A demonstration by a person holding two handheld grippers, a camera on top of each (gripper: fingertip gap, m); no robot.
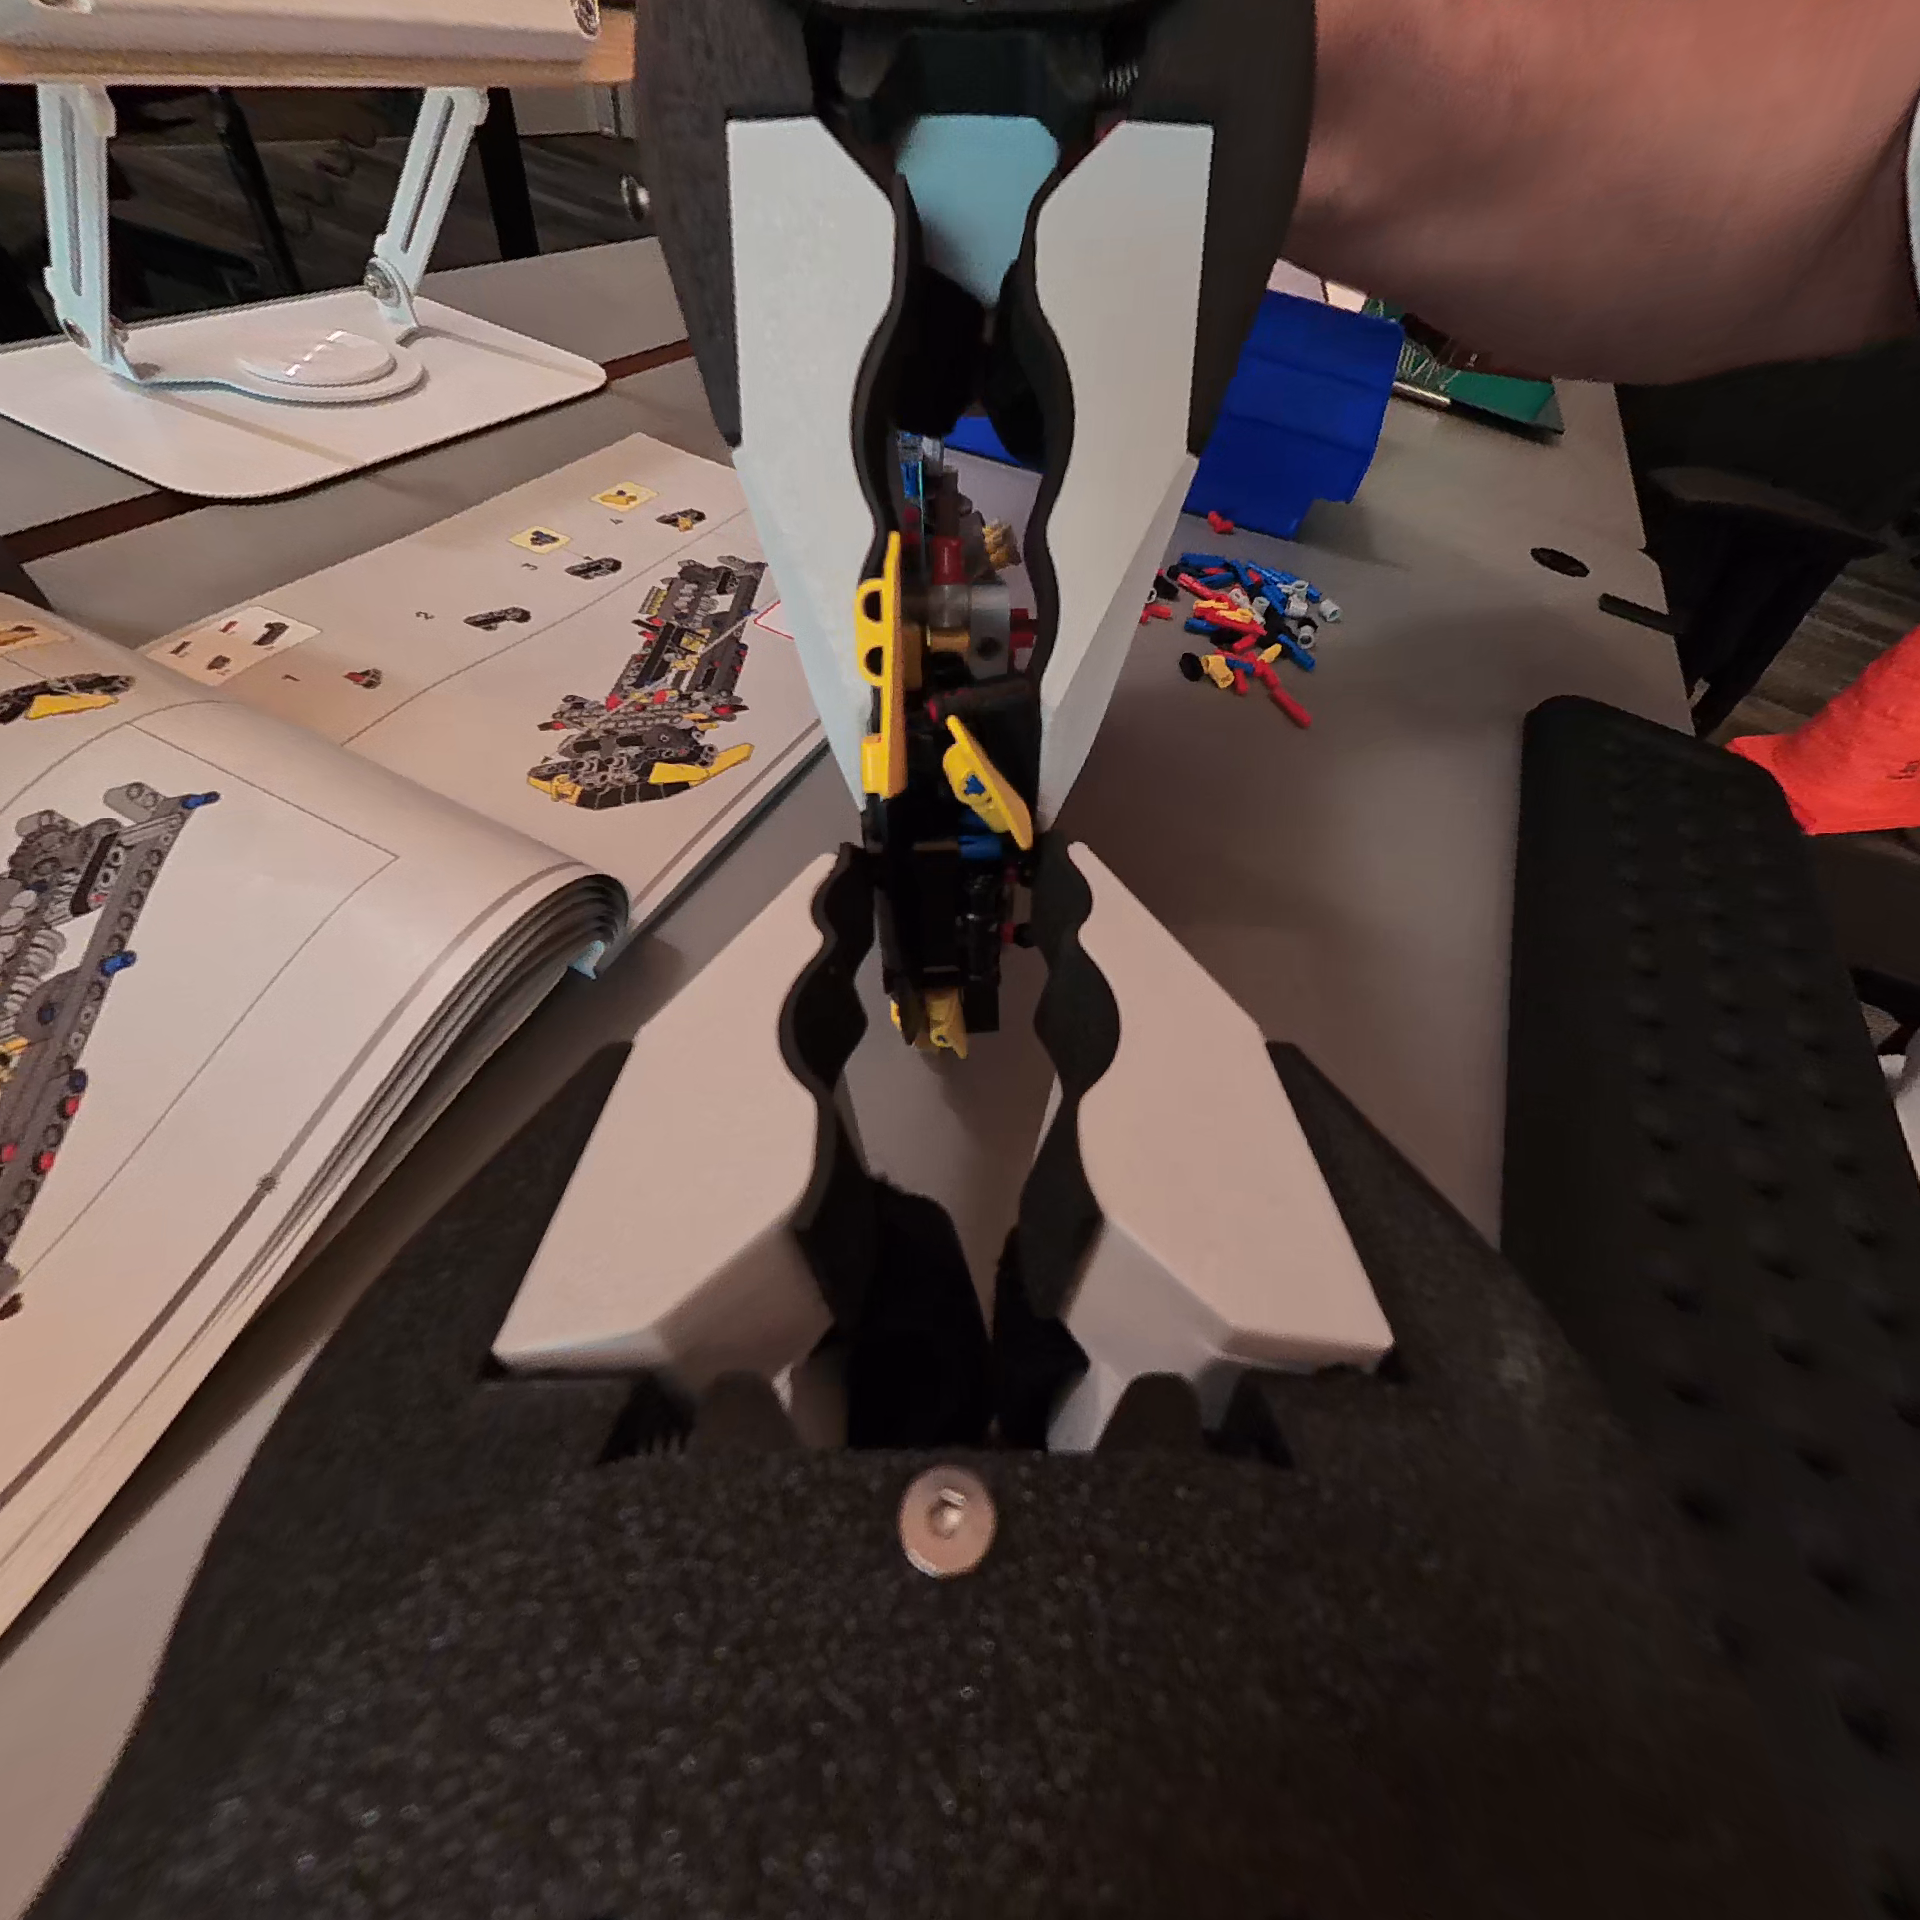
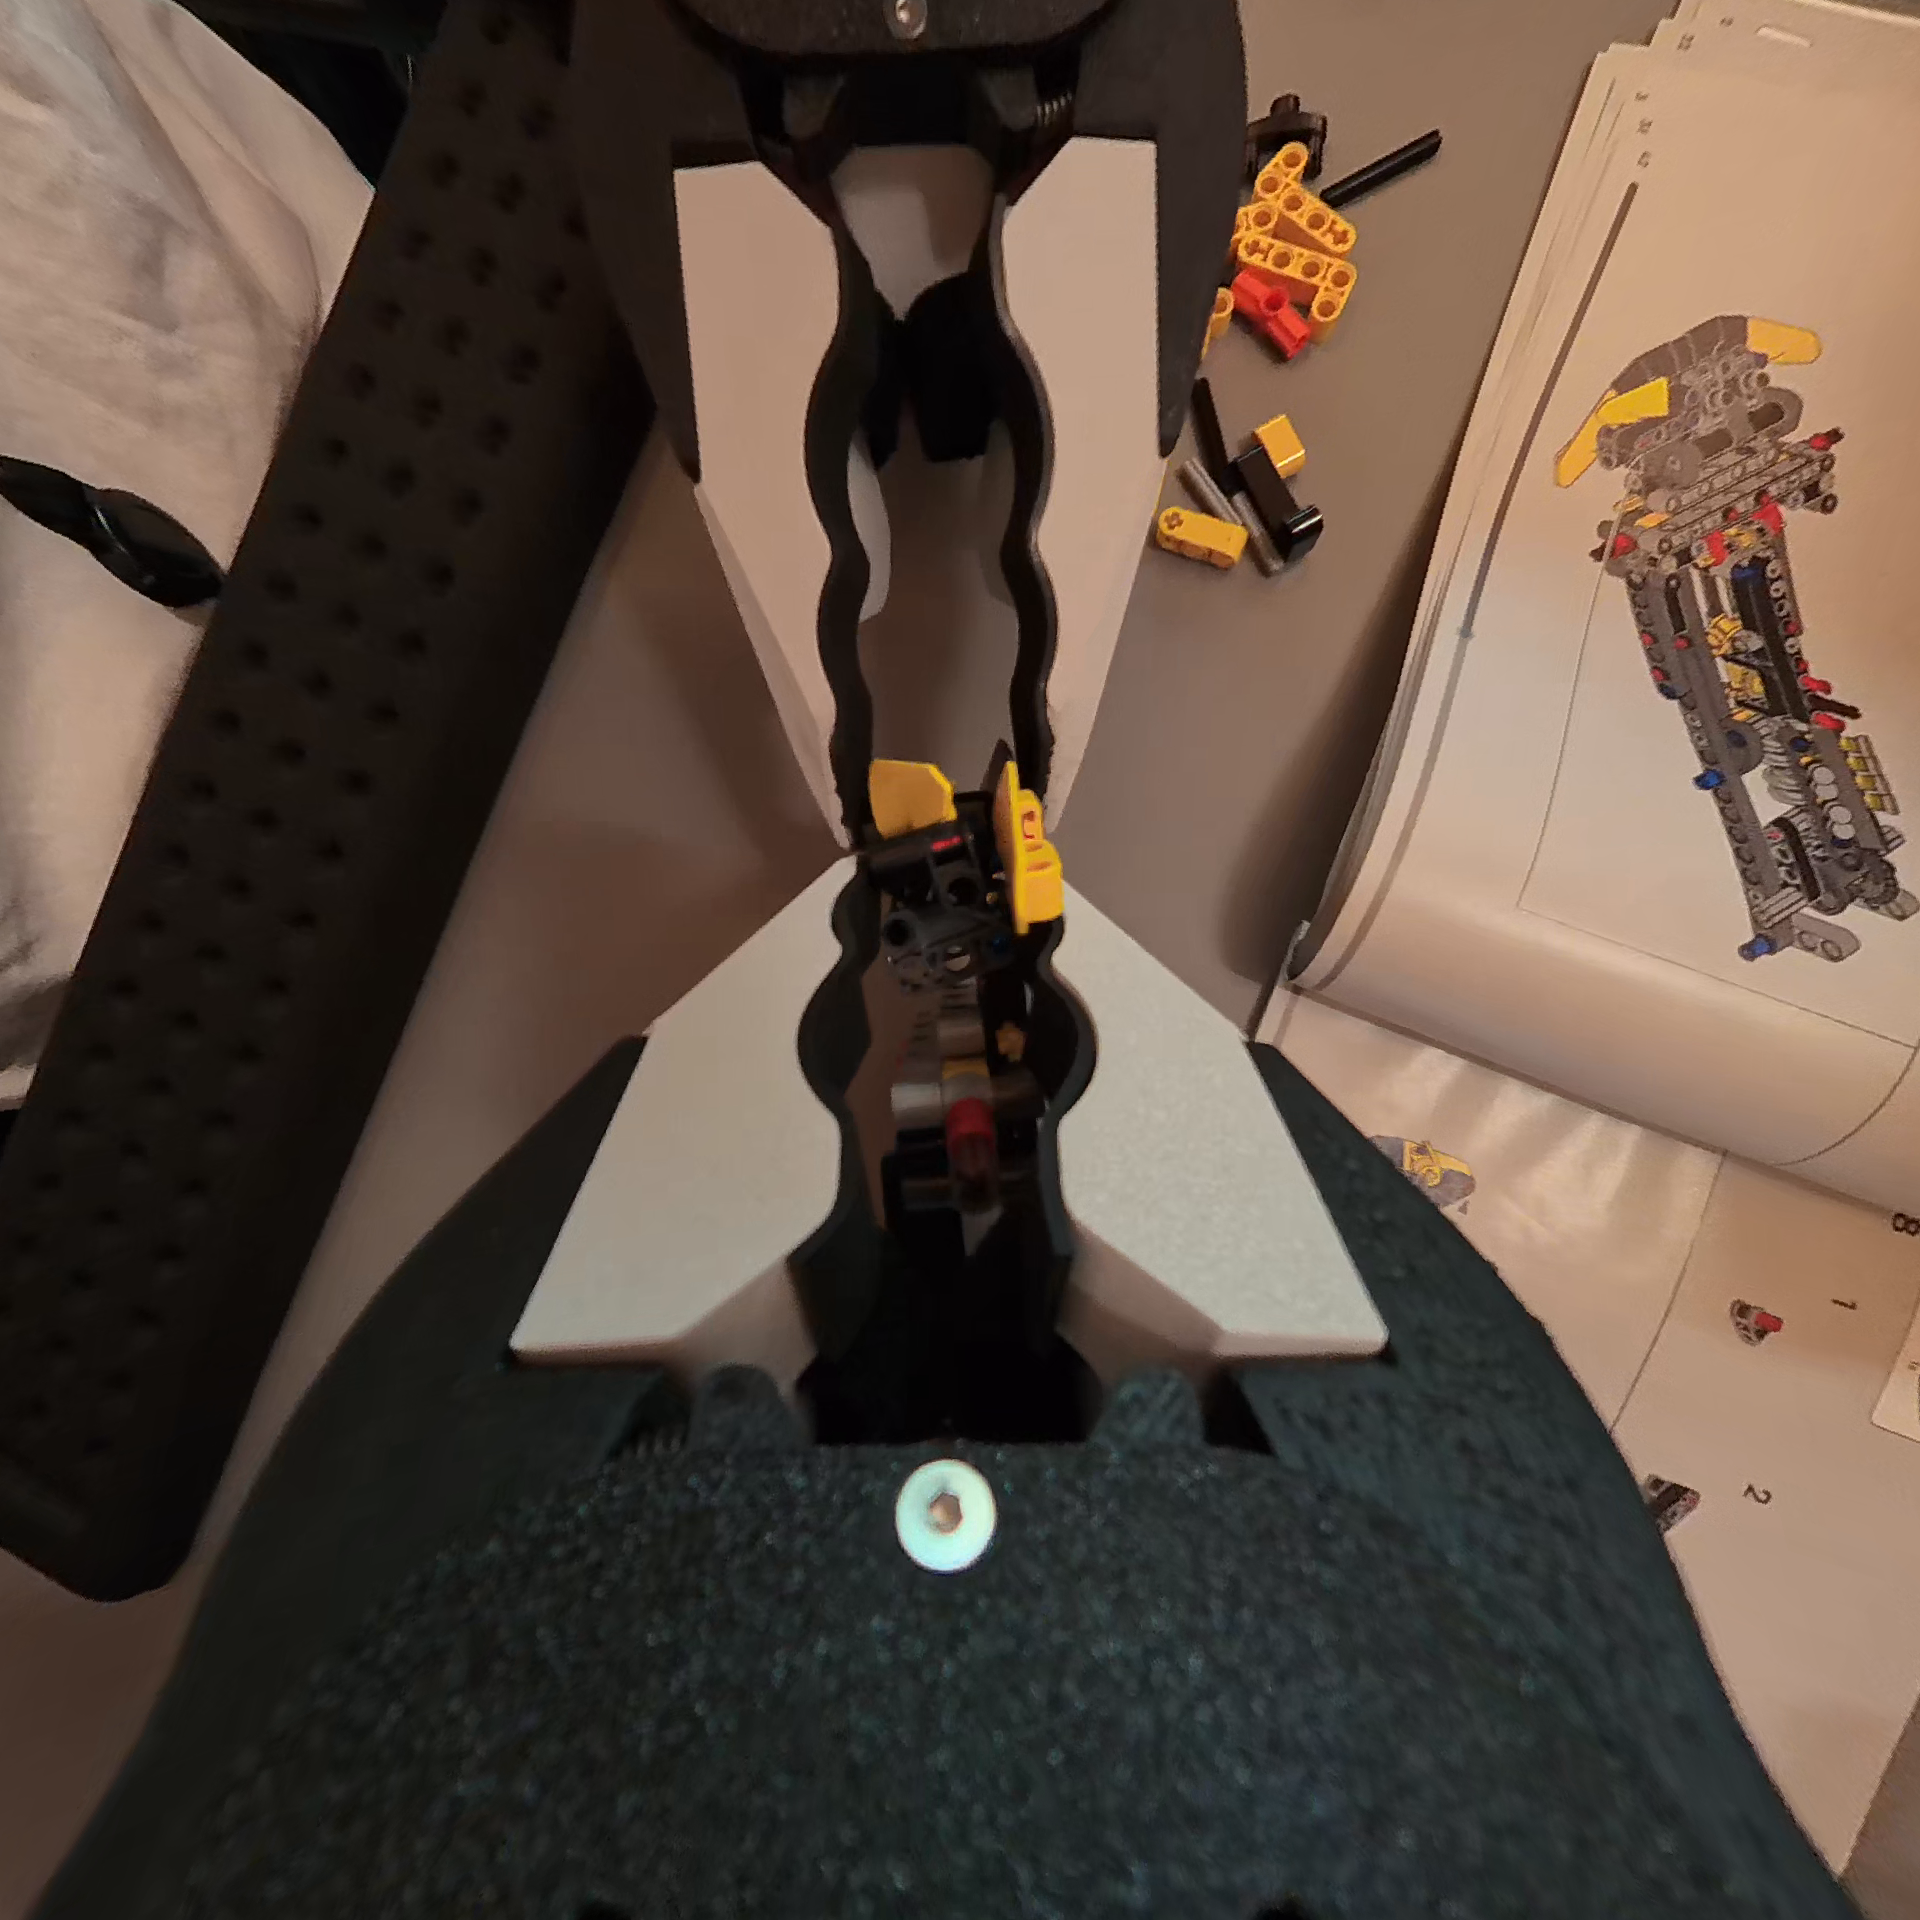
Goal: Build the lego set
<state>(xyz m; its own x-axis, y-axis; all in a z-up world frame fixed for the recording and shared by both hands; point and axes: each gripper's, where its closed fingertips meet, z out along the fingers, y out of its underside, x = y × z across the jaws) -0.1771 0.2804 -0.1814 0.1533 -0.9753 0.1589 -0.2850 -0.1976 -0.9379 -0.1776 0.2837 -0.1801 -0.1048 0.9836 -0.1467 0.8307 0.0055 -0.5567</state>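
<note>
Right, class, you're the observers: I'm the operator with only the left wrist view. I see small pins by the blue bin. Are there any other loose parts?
Observer: Yes, yellow angled beams with a red connector lie beside the instruction book.
Operator: Anything nearer?
Observer: A short yellow beam and a black piece, on the same side.
Operator: And opposite the book?
Observer: White fabric with a black buckle on it.
</note>
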